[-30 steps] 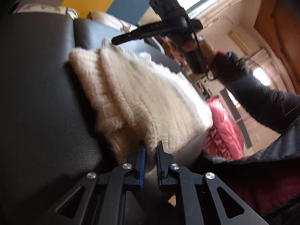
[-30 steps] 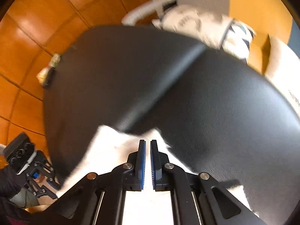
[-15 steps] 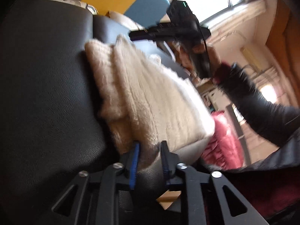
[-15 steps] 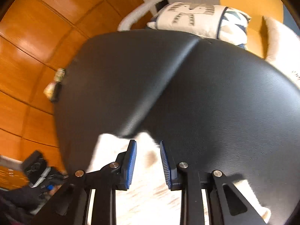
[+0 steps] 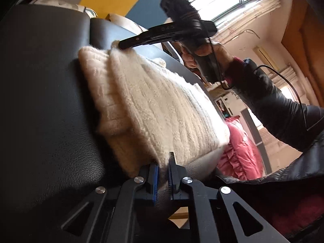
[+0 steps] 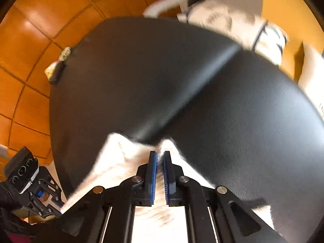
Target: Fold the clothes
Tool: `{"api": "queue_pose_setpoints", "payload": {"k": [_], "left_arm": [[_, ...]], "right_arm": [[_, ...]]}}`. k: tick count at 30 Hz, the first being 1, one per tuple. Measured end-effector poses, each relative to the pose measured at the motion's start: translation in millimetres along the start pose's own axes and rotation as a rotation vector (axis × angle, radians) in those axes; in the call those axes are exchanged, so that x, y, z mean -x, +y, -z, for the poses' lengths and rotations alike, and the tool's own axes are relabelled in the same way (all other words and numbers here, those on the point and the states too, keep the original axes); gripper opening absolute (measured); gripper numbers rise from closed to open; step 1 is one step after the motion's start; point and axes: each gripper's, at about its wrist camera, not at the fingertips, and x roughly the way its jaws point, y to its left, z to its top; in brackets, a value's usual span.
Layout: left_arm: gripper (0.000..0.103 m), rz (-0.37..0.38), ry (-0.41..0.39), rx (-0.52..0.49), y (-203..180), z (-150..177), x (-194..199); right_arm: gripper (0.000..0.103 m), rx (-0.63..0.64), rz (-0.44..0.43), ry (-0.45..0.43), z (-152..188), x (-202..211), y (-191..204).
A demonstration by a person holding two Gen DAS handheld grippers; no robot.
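A cream knitted sweater (image 5: pixel 154 105) lies folded on a black leather sofa seat (image 5: pixel 44 105). My left gripper (image 5: pixel 162 169) is shut on the sweater's near corner, with fabric pinched between the blue pads. My right gripper (image 6: pixel 159 160) is shut on the far corner of the sweater (image 6: pixel 119 162), with fuzzy fabric between its pads. In the left wrist view the right gripper (image 5: pixel 125 44) touches the sweater's far corner, held by a hand in a dark sleeve.
Patterned cushions (image 6: pixel 243 26) lie at the back of the sofa seat (image 6: pixel 162 77). A small wrapped object (image 6: pixel 57 65) lies on the orange tiled floor (image 6: pixel 30 40). A pink padded jacket (image 5: pixel 239 154) hangs past the sofa's edge.
Both grippers opened about half a second ago and have now shut again on the sweater's corners. The right wrist view is blurred by motion.
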Motion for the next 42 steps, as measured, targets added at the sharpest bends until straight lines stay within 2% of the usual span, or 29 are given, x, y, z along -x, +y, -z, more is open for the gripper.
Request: {"api": "queue_pose_setpoints", "payload": {"k": [2, 7, 9, 11, 13, 16, 18, 20, 23, 27, 29, 31, 32, 35, 37, 39, 42], "left_arm": [[0.007, -0.014, -0.010, 0.008, -0.8, 5.7, 2.6], [0.007, -0.069, 0.007, 0.040, 1.9, 16.7, 0.9], [0.008, -0.098, 0.035, 0.047, 1.9, 18.6, -4.0], [0.009, -0.102, 0.031, 0.086, 4.8, 19.2, -1.3], [0.018, -0.107, 0.025, 0.126, 8.3, 18.1, 6.0], [0.032, -0.130, -0.036, 0.184, 10.0, 14.5, 26.1], [0.039, -0.128, -0.095, 0.193, 6.7, 10.6, 42.9], [0.050, -0.140, -0.167, 0.182, -1.5, 4.7, 57.9], [0.056, -0.132, -0.216, 0.140, -18.6, -6.0, 60.8], [0.057, -0.154, -0.176, 0.082, -39.0, -18.6, 27.5], [0.057, -0.228, -0.110, 0.075, -41.5, -22.4, 0.0], [0.056, -0.316, -0.016, 0.086, -35.8, -18.0, -26.0], [0.056, -0.343, -0.003, 0.087, -35.6, -15.8, -32.8], [0.056, -0.379, -0.013, 0.105, -43.0, -16.4, -28.8], [0.056, -0.378, -0.026, 0.126, -43.8, -17.1, -17.7], [0.056, -0.378, -0.052, 0.136, -47.7, -18.8, -7.7], [0.057, -0.352, -0.111, 0.186, -51.1, -26.4, 0.0]], "right_arm": [[0.005, 0.008, 0.020, -0.015, -1.6, 0.0, 1.4], [0.005, -0.008, 0.056, 0.052, 1.9, -36.8, -9.9], [0.005, -0.026, 0.055, 0.030, 1.6, -36.2, -13.4], [0.007, -0.066, 0.058, 0.010, -1.3, -30.3, -17.0], [0.020, -0.134, 0.038, -0.010, 0.0, -19.0, -21.2], [0.021, -0.178, 0.011, -0.131, 16.7, 21.9, -18.1], [0.021, -0.193, -0.007, -0.179, 38.6, 45.2, -9.5], [0.021, -0.210, 0.003, -0.195, 70.1, 63.7, -4.2], [0.021, -0.247, 0.022, -0.204, 122.4, 86.7, 1.0], [0.021, -0.357, 0.087, -0.186, 206.3, 88.7, -2.6], [0.021, -0.409, 0.122, -0.174, 235.3, 85.9, -7.3], [0.021, -0.434, 0.137, -0.198, 254.1, 81.9, -12.2], [0.021, -0.452, 0.128, -0.219, 258.4, 84.0, -13.2], [0.021, -0.524, 0.063, -0.310, 270.0, 101.1, -16.1], [0.021, -0.541, 0.053, -0.367, 290.3, 121.2, -16.7], [0.021, -0.564, 0.051, -0.413, 309.4, 140.7, -18.7], [0.021, -0.602, 0.112, -0.439, 343.9, 163.1, -22.5]]}}
